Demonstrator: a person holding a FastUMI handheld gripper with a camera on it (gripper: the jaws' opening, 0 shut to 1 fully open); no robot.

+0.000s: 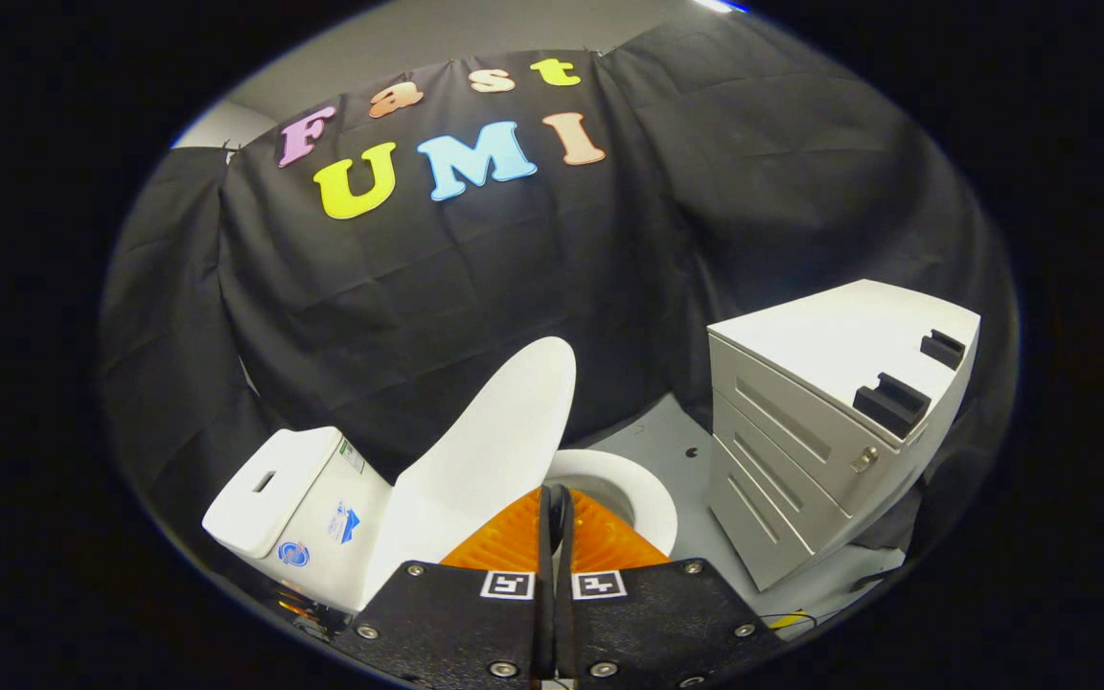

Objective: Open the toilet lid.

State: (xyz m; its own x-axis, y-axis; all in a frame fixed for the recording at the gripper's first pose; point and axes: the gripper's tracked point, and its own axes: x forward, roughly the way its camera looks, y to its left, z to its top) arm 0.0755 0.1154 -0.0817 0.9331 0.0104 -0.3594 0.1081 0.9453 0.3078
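Your gripper (552, 522) had its two fingers brought together with no gap showing and nothing between them, the tips sitting just in front of the toilet's seat ring (643, 489). You were not gripping the toilet lid (485, 460): it stood raised and tilted back toward the cistern (288, 498), just to the left of and beyond the fingers, with its edge close beside them; whether a finger touched it I could not tell. Judging by that pose, the lid looked most of the way open but not yet resting against the cistern. The risk from there was the lid falling forward onto the seat ring if you drew away before it passed its balance point, since nothing was clamped on it; a sideways push could also have let the fingers slip off its smooth curved face. To the right of the toilet, well apart, stood a white drawer cabinet (801, 422) with two dark blocks (892, 402) on top. The cistern carried small stickers (343, 522) on its side, too small to read.
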